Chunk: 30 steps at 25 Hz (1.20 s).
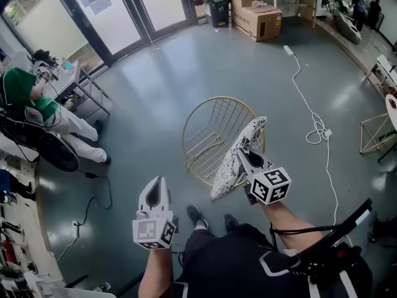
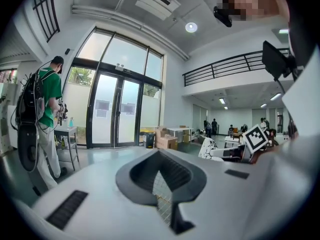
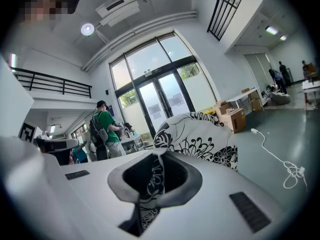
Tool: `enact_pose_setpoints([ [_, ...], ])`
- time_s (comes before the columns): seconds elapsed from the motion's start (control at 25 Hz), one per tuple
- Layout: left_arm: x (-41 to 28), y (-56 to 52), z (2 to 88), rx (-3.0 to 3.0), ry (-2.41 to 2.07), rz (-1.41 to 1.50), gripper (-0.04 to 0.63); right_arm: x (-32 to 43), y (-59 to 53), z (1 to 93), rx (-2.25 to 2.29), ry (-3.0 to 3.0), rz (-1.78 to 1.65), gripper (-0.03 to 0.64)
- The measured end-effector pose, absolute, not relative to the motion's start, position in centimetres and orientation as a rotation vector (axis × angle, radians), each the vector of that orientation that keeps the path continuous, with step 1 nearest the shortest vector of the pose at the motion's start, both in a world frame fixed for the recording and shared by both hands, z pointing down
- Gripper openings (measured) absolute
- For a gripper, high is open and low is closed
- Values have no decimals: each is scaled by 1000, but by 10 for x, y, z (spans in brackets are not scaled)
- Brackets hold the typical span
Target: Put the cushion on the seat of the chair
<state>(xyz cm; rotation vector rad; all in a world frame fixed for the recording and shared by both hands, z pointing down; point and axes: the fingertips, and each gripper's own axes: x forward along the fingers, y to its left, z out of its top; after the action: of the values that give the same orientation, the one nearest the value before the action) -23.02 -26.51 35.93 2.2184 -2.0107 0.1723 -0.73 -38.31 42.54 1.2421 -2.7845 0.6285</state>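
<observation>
Presently we find the cushion (image 1: 224,174), white with a black floral print, held off the floor (image 1: 186,67) by the right gripper (image 1: 239,153). The right gripper view shows its fingers closed on a fold of the printed fabric at the cushion's edge, with the rest of the cushion standing up beyond them. In the head view the cushion hangs on edge and tilted, its upper end over the right side of the chair (image 1: 208,138) and its lower end near the chair's near rim. It does not lie on the seat.

We note the chair is a round gold wire frame on the grey floor, just ahead of the person's shoes (image 1: 197,215).

We record the left gripper (image 1: 160,182) to the left of the chair and apart from both chair and cushion. Its own view shows its fingers drawn together with nothing gripped; only the chair's wire mesh is seen through the narrow slit between them.

Further items observed: a white cable (image 1: 313,113) trails across the floor to the right of the chair, cardboard boxes (image 1: 257,17) stand at the far side, glass doors (image 1: 124,11) line the far left wall, and a person in green (image 1: 25,92) is at the left, well apart from the chair.
</observation>
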Motion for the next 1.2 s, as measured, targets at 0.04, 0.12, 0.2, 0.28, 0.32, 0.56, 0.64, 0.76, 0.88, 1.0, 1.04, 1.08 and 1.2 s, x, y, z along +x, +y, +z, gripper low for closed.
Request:
enact_pose_setpoints([
  [0.04,-231,-270,362,2224,-1998,174,9,-8,-386,429,1253,-2770,625,33],
  [0.12,-233,-279,368,2238,-1968,179,9,-9,-390,437,1286,-2737,624,34],
  [0.2,-238,-288,372,2250,-1939,180,9,-11,-392,444,1318,-2703,626,34],
  [0.28,-244,-297,376,2268,-1908,182,9,-13,-393,451,1347,-2670,630,34],
  [0.32,-247,-303,378,2278,-1891,185,9,-13,-394,453,1365,-2651,630,34],
  [0.56,-268,-333,393,2331,-1781,211,9,-22,-400,477,1471,-2519,605,33],
  [0.64,-275,-340,401,2338,-1746,218,9,-30,-403,491,1480,-2475,602,32],
  [0.76,-283,-351,414,2339,-1700,230,9,-41,-411,515,1477,-2419,600,34],
  [0.88,-292,-359,430,2326,-1667,249,9,-55,-420,545,1462,-2358,620,34],
  [1.0,-301,-364,442,2320,-1649,269,9,-71,-431,572,1436,-2312,647,34],
  [1.04,-304,-366,446,2317,-1646,273,9,-76,-437,580,1431,-2300,652,34],
  [1.08,-307,-368,451,2314,-1645,278,9,-81,-442,589,1428,-2289,657,34],
  [1.2,-315,-373,466,2314,-1637,300,8,-96,-457,613,1415,-2266,668,34],
])
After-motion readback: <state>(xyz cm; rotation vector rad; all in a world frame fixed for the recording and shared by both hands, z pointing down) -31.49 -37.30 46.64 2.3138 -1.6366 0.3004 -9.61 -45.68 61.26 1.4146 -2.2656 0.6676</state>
